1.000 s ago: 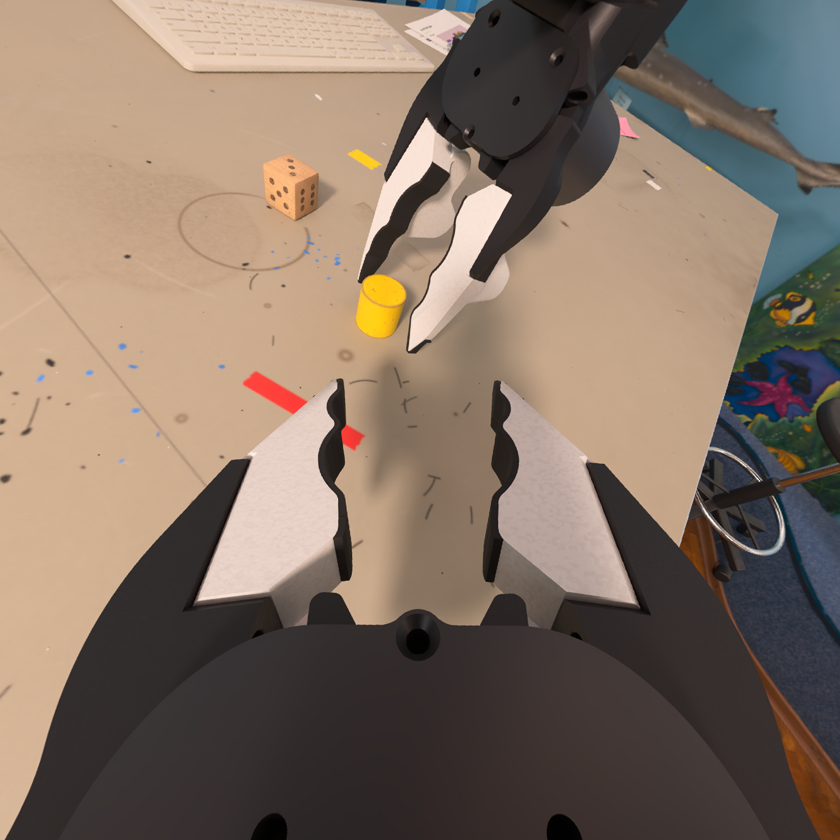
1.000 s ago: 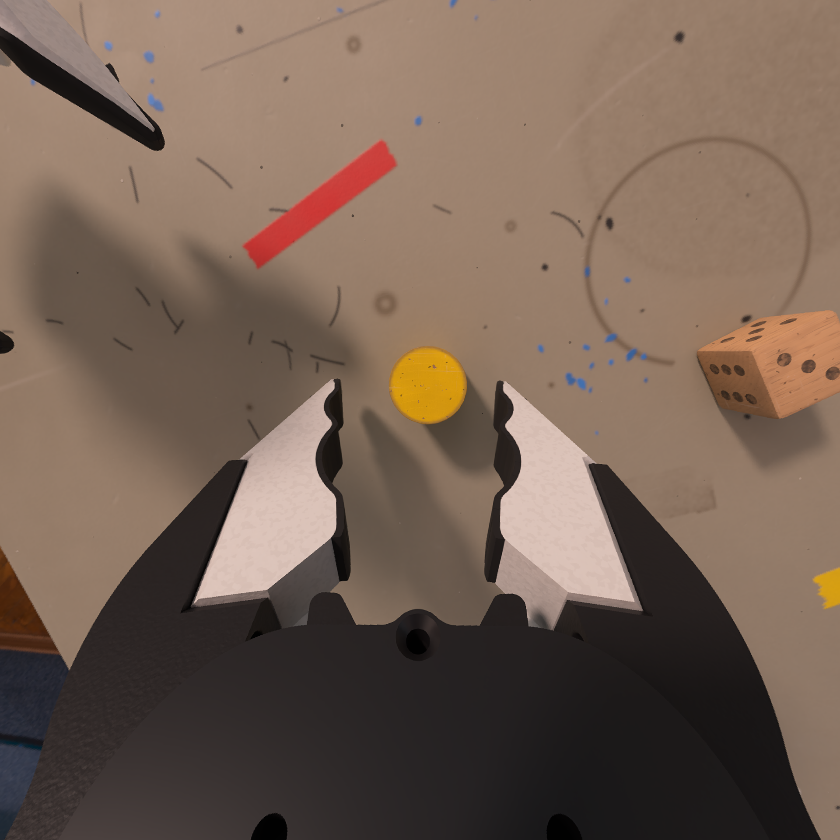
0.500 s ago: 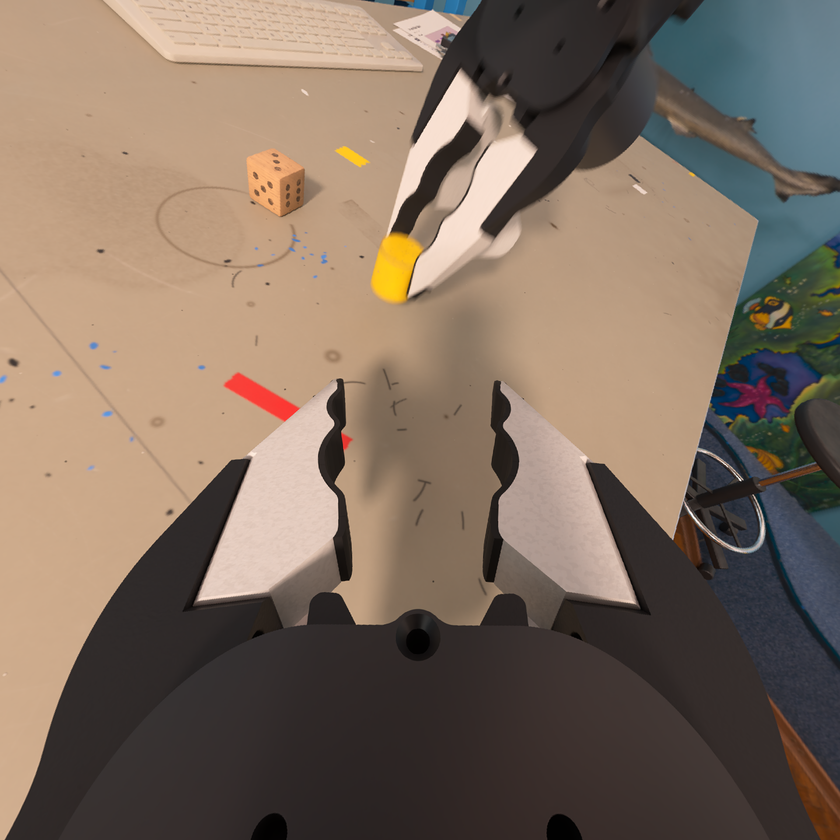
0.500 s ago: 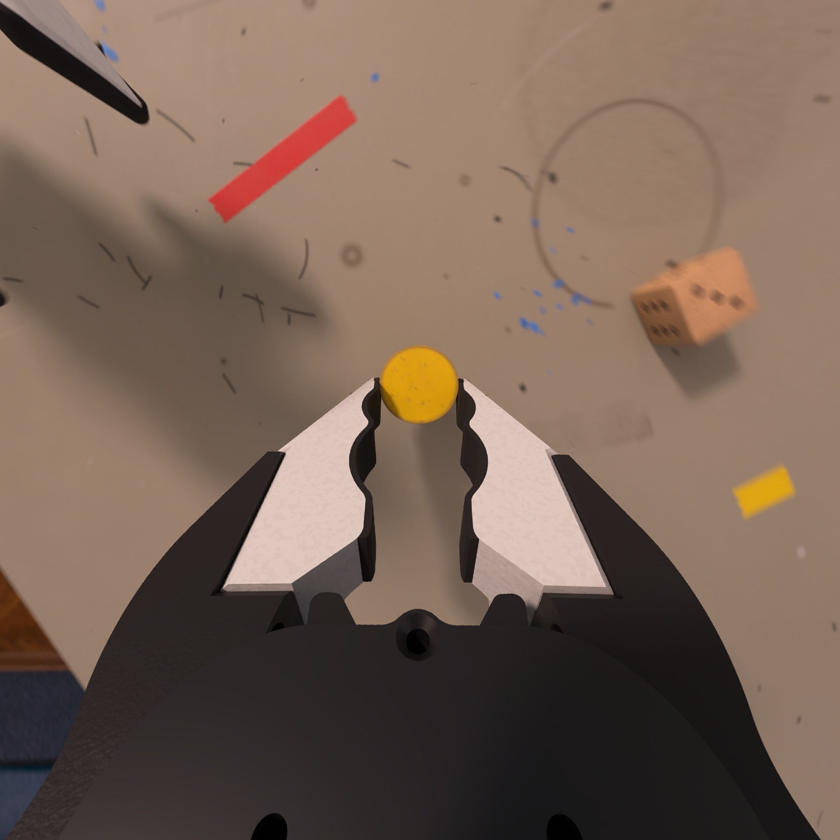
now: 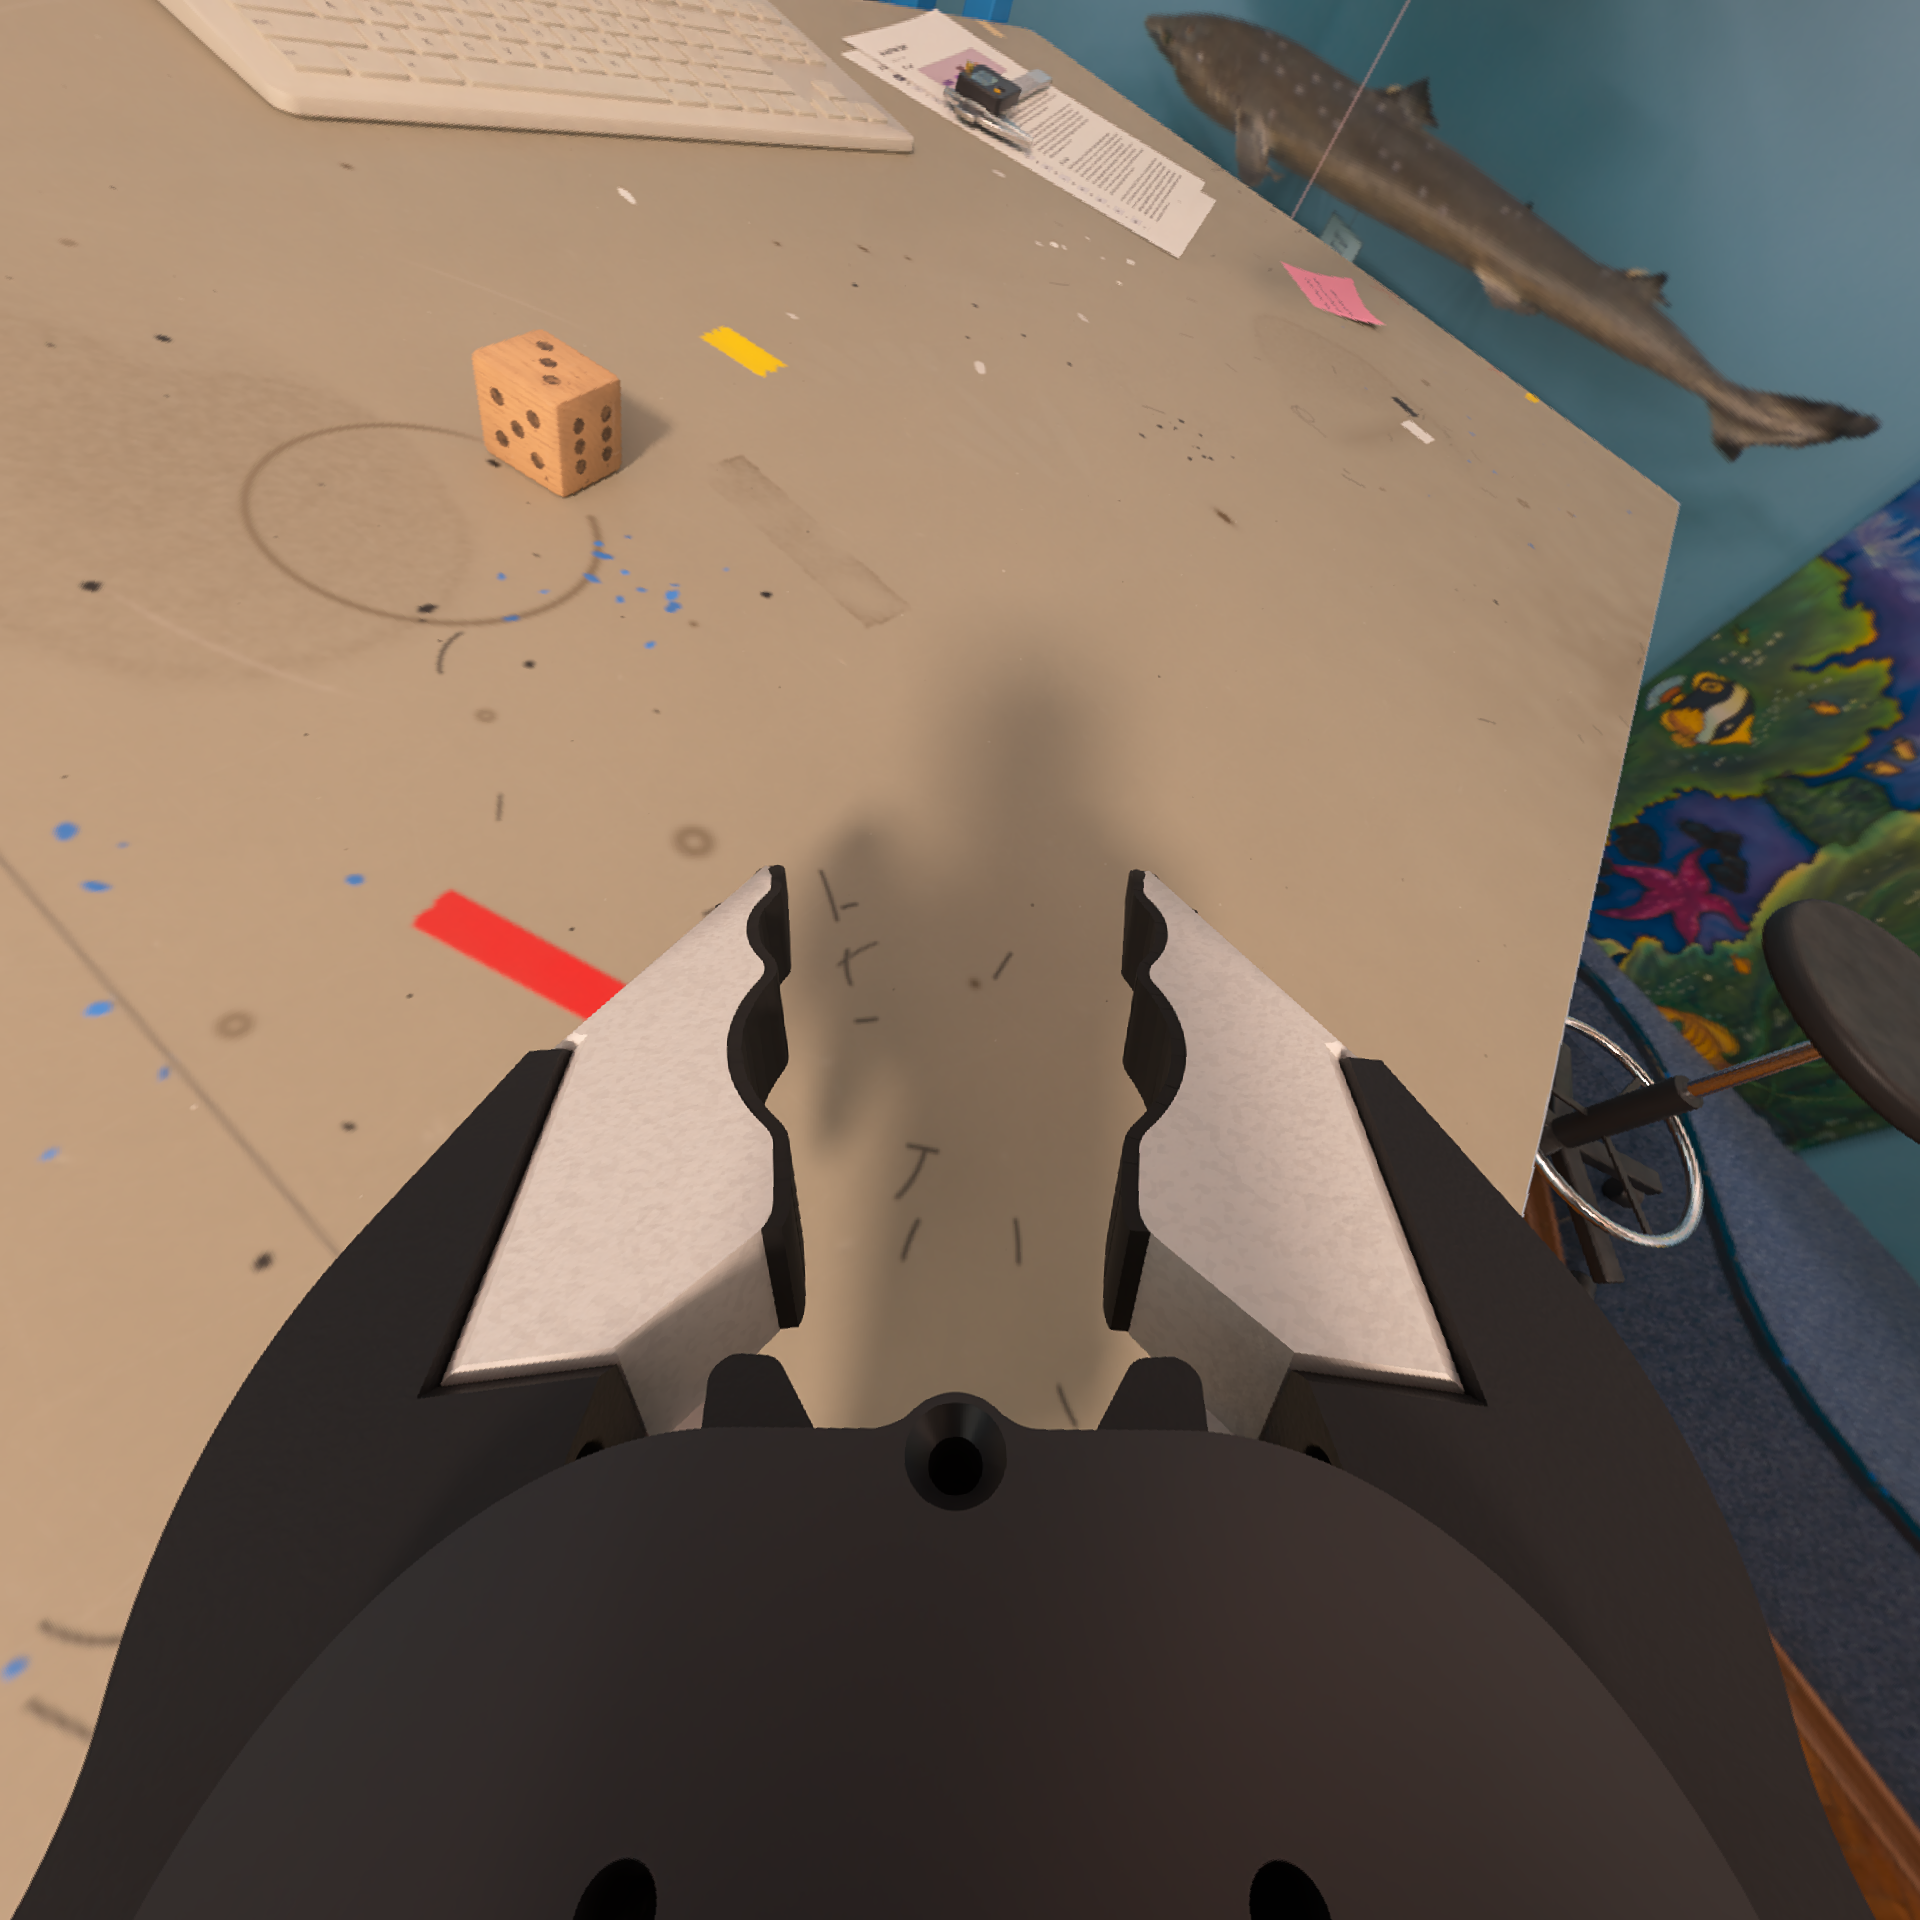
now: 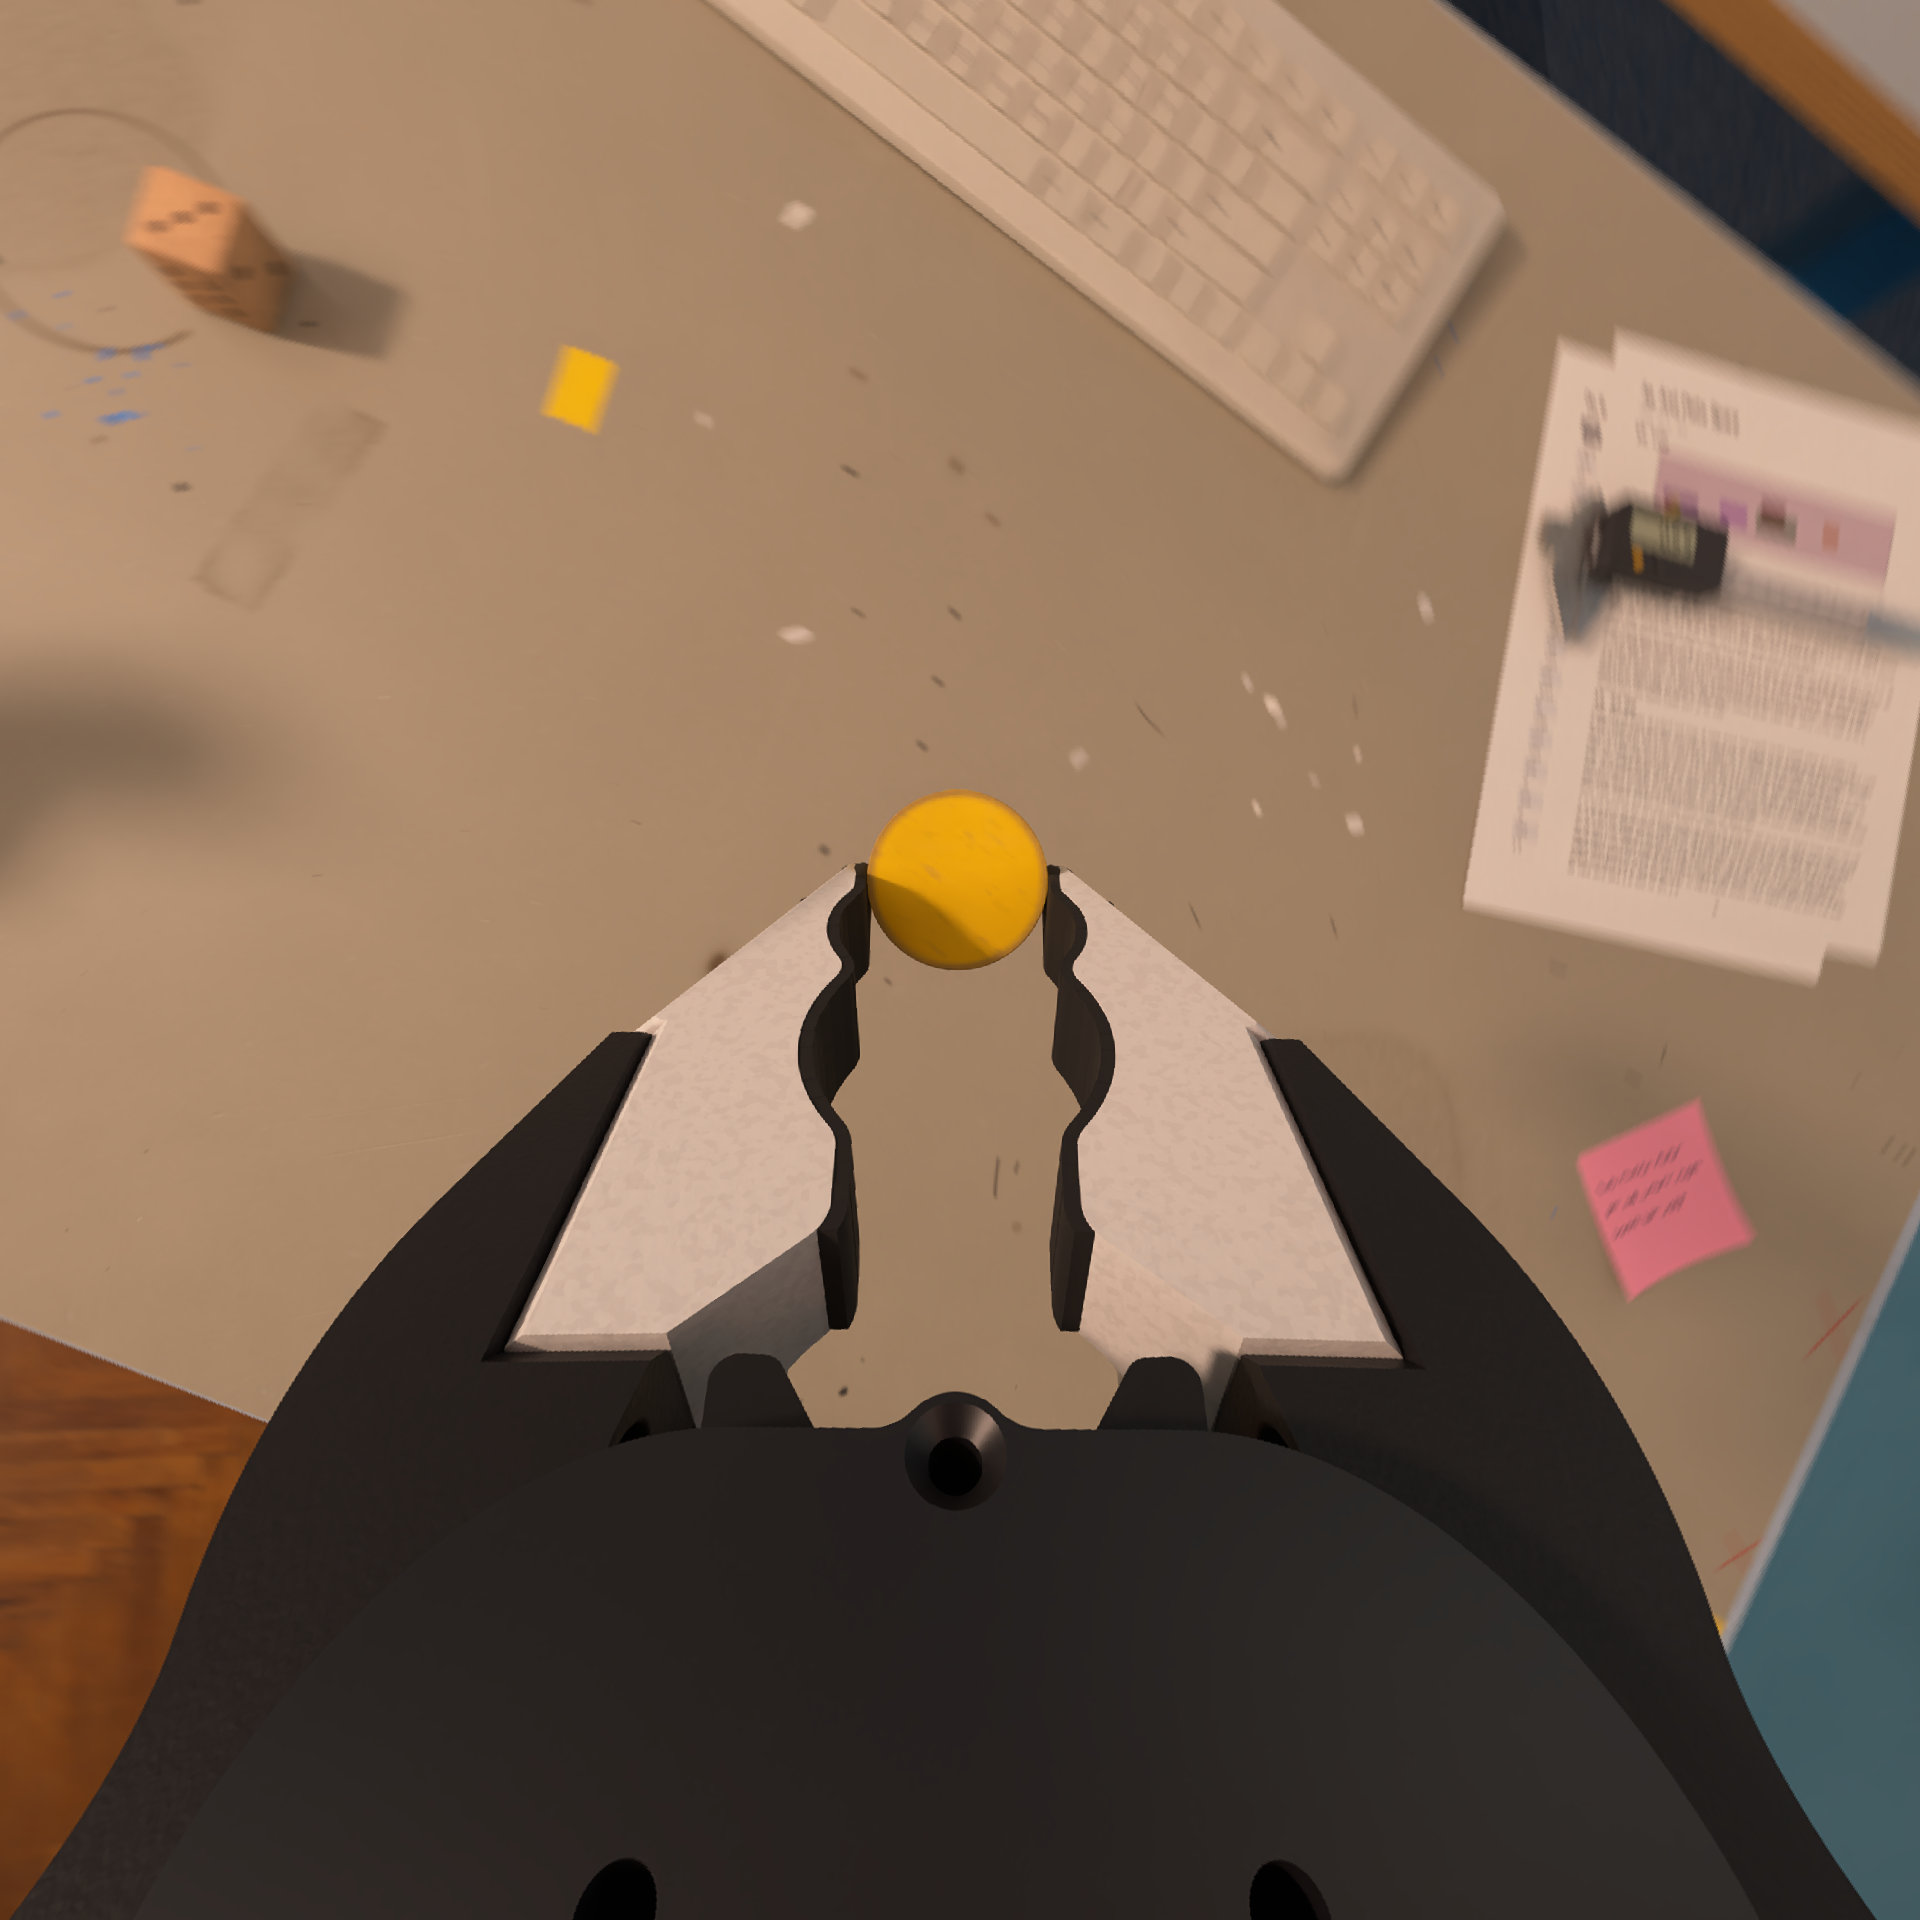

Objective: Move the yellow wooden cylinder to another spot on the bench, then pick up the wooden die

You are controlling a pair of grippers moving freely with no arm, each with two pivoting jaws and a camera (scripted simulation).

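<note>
The yellow wooden cylinder (image 6: 957, 881) is clamped end-on between the tips of the right gripper (image 6: 956, 894), raised above the bench (image 6: 520, 831). The wooden die (image 6: 208, 249), keyboard (image 6: 1143, 197), printed papers (image 6: 1704, 790) and pink note (image 6: 1662, 1200) are seen blurred.

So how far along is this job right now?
Done: the right tongs have shut on the yellow wooden cylinder. In hand: carrying it above the tan bench. Left: setting it down, then picking up the wooden die, untouched; the left tongs wait open.
</note>
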